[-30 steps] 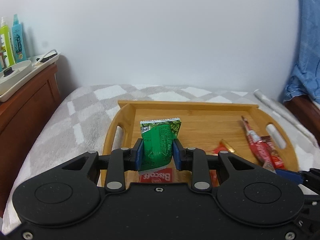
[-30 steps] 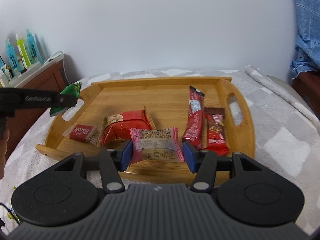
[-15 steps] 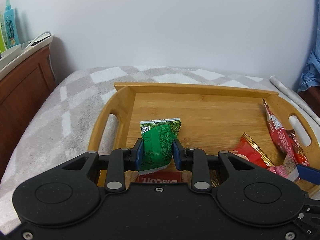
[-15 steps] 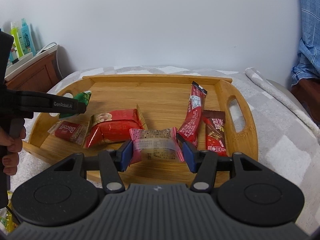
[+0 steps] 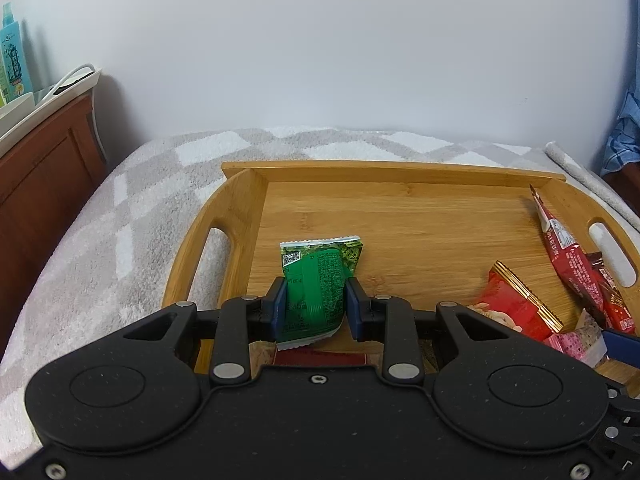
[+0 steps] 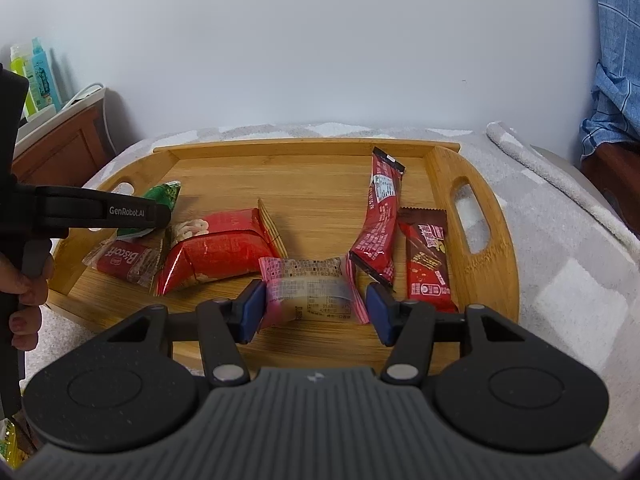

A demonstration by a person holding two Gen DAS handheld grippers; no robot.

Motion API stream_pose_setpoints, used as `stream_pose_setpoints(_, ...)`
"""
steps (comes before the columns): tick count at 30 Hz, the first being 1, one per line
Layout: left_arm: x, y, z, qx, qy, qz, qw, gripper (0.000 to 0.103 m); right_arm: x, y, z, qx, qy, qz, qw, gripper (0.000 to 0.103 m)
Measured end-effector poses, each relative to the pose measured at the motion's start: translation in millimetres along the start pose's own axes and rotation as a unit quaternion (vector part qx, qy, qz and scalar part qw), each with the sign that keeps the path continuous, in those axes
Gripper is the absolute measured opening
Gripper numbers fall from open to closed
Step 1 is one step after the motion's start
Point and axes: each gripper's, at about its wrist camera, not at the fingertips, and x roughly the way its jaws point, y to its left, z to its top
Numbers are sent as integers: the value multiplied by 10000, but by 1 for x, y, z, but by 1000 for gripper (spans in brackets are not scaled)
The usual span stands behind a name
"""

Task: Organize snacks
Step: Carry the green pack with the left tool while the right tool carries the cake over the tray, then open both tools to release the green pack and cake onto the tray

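A wooden tray (image 5: 400,172) (image 6: 476,248) lies on the bed. My left gripper (image 5: 316,308) is shut on a green snack packet (image 5: 316,280) and holds it low over the tray's left part; the packet also shows in the right wrist view (image 6: 162,196). My right gripper (image 6: 312,308) has opened around a pink snack packet (image 6: 308,286) that rests on the tray's near side; the right pad (image 6: 378,306) stands apart from it. On the tray lie a Biscoff packet (image 6: 124,260), a red bag (image 6: 218,252), a long red bar (image 6: 378,220) and a brown bar (image 6: 426,256).
The bed has a grey and white checked blanket (image 5: 120,220). A wooden cabinet (image 5: 36,168) with a white organiser and bottles (image 5: 12,64) stands at the left. Blue cloth (image 6: 616,80) hangs at the right. The tray's far half (image 5: 400,216) is bare wood.
My left gripper has carried the green packet forward and down over the tray. My right gripper has lowered the pink packet onto the tray and its jaws have spread apart.
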Motion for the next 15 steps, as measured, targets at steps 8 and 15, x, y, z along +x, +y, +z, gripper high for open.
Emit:
stream_pose_setpoints(8, 1, -3, -2, 59, -31, 75, 9999, 30, 0, 0, -1, 33, -52, 18, 10000, 59)
stream_pose_setpoints(15, -1, -4, -2, 42, 27, 149, 9999, 47, -7, 1, 1, -27, -235, 47, 9997, 70)
